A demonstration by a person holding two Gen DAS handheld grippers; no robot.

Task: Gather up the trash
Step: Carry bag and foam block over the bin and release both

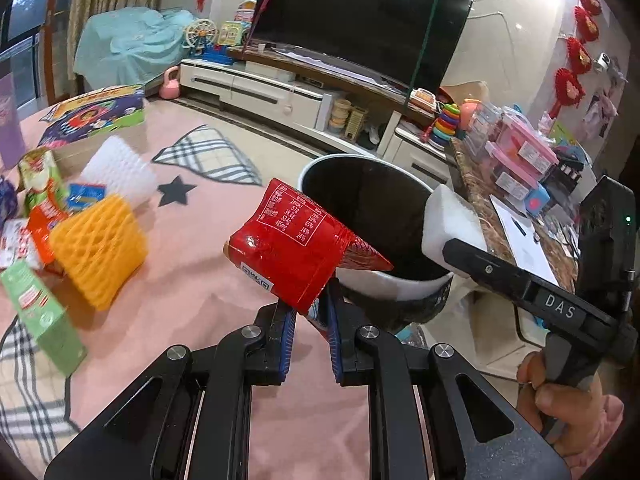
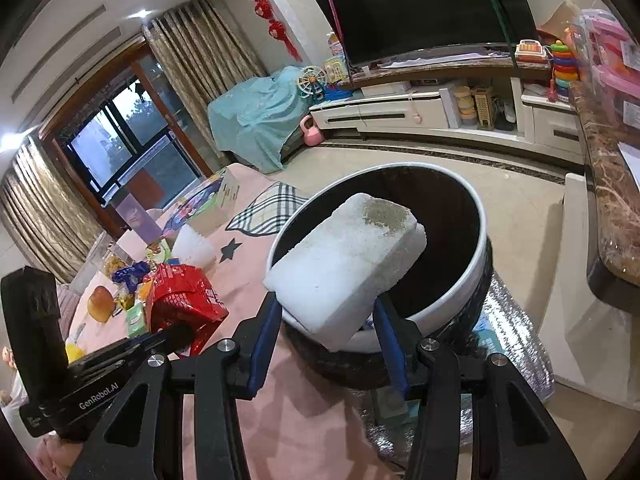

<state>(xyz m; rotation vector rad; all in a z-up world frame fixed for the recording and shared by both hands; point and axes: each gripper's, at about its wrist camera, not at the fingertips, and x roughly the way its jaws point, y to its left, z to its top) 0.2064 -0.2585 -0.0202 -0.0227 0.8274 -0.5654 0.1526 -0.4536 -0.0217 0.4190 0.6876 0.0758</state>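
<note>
My left gripper [image 1: 313,312] is shut on a red snack wrapper [image 1: 292,240], which hangs just short of the near rim of a round bin [image 1: 400,288] with a white rim and a dark inside. My right gripper [image 2: 327,326] is shut on a white foam block [image 2: 344,256], held over the bin's [image 2: 478,268] near edge. In the left wrist view the foam block [image 1: 450,222] and the right gripper [image 1: 460,254] sit at the bin's right side. In the right wrist view the red wrapper [image 2: 184,300] and the left gripper [image 2: 178,334] are low on the left.
More trash lies on the pink mat [image 1: 208,280]: a yellow foam net [image 1: 98,250], a white foam net [image 1: 120,170], a green box [image 1: 42,314] and several wrappers [image 1: 40,208]. A marble counter [image 2: 612,200] stands right of the bin. A TV stand [image 2: 440,112] lines the far wall.
</note>
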